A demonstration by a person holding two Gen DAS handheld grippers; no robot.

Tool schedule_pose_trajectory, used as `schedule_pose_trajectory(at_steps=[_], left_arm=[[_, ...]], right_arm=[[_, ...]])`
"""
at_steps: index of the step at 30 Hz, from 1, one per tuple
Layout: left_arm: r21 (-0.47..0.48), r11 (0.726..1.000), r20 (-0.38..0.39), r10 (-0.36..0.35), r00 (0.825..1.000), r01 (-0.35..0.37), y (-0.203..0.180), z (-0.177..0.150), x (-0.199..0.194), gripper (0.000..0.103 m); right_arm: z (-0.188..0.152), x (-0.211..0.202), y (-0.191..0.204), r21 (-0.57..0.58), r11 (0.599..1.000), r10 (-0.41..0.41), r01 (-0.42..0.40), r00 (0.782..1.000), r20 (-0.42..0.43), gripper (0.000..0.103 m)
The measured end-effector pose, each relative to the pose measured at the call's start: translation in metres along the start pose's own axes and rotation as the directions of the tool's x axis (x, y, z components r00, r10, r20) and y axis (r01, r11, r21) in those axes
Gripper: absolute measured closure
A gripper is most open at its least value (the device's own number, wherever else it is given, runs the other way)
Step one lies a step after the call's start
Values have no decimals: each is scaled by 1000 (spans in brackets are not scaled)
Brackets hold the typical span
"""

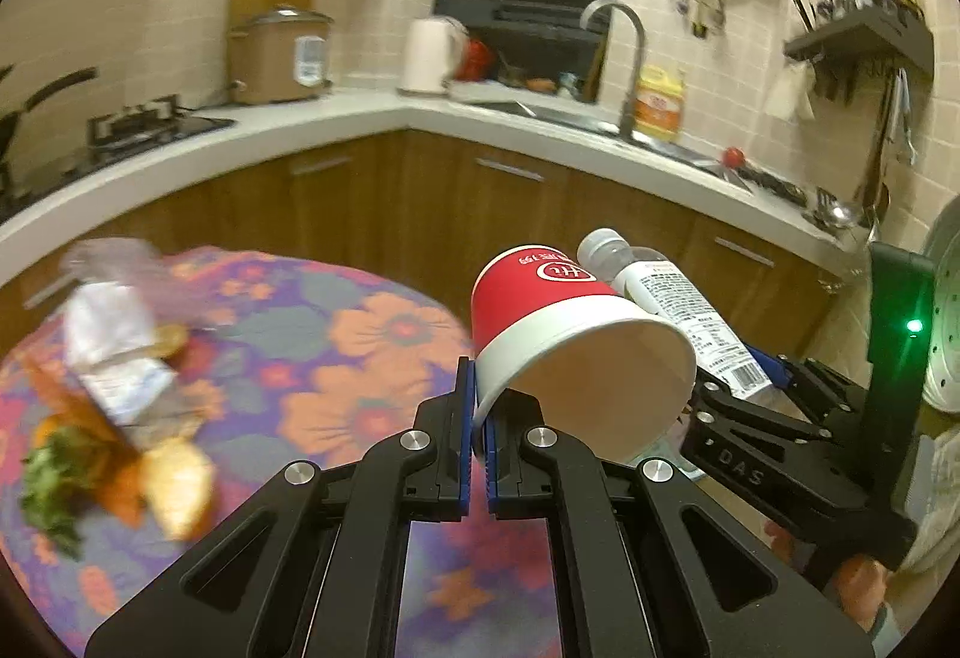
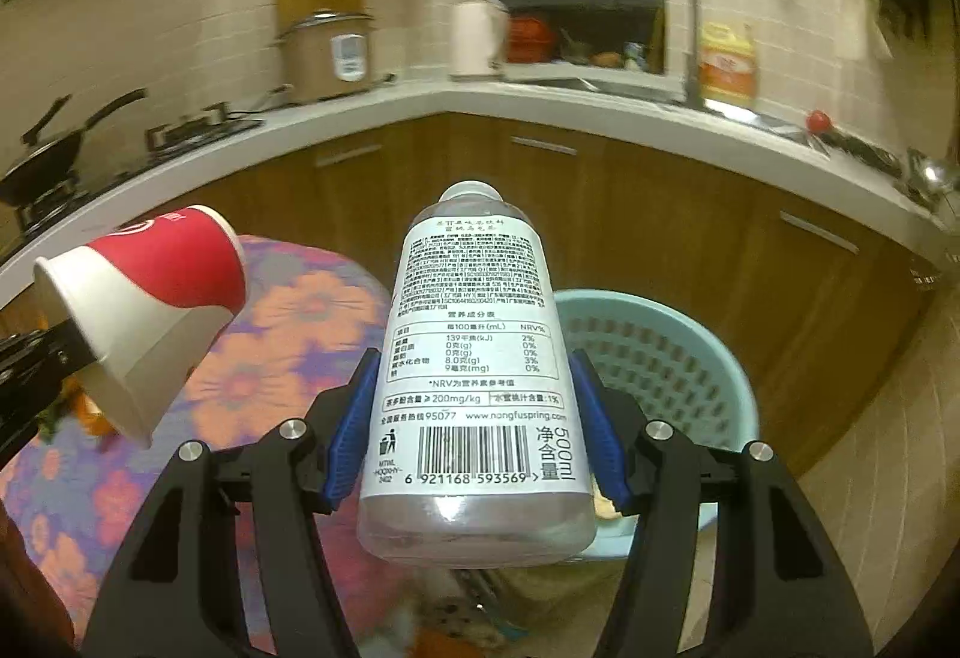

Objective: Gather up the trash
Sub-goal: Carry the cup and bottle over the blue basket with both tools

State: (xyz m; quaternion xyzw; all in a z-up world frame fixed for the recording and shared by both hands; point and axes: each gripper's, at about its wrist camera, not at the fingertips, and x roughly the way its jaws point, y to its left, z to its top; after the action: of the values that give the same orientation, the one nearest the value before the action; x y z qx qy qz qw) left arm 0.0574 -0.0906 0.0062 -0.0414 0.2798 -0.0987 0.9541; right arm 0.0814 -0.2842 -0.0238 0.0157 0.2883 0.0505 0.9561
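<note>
The left gripper (image 1: 478, 442) pinches the rim of a red-and-white paper cup (image 1: 570, 334), its jaws closed on the thin wall; the cup tilts on its side, mouth toward the camera, and its pale inside looks empty. Just beside it, the right gripper (image 2: 474, 430) clamps a clear plastic bottle (image 2: 474, 358) by its lower body, blue pads (image 2: 348, 430) pressed against both sides of the white label, the capped neck pointing away; whether any liquid is in it cannot be told. Both items hang in the air above the edge of a table spread with a floral cloth (image 1: 312, 358). On that cloth, to the left, lies a blurred heap of scraps (image 1: 114, 406): wrappers, peel and green leaves. Below and beyond the bottle stands a pale blue perforated basket (image 2: 690, 346) on the floor, something pale just visible inside it near the right pad. Farther off, brown cabinets carry a white counter (image 1: 360, 118) holding a rice cooker (image 1: 282, 55), a white kettle (image 1: 429, 55), a sink with a curved tap (image 1: 624, 58), a yellow bottle (image 1: 660, 103) and a gas hob (image 1: 138, 124).
</note>
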Motion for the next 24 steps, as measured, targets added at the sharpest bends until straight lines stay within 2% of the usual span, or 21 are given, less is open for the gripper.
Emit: schedule_pose_trajectory(at_steps=[2,5,12,18,24], left_arm=[[-4,1000,-27,-21,999,21,-19,1,18,102],[27,1000,-40,-2,999,3,-46,3,45,102],[-63,998,-158,11,987,-21,-68,-6,120,102],[-70,997,-215,15,977,-30,-76,-21,155,102],[-76,997,-253,-6,967,-14,-80,-31,174,102]], right_arm=[[-2,15,-27,40,999,-22,22,999,-23,45],[-10,36,-60,83,995,-57,62,997,-54,45],[-32,75,-113,177,980,-72,90,992,-105,45],[-43,95,-124,182,979,-55,86,984,-169,45],[-43,94,-123,175,982,-38,68,984,-173,44]])
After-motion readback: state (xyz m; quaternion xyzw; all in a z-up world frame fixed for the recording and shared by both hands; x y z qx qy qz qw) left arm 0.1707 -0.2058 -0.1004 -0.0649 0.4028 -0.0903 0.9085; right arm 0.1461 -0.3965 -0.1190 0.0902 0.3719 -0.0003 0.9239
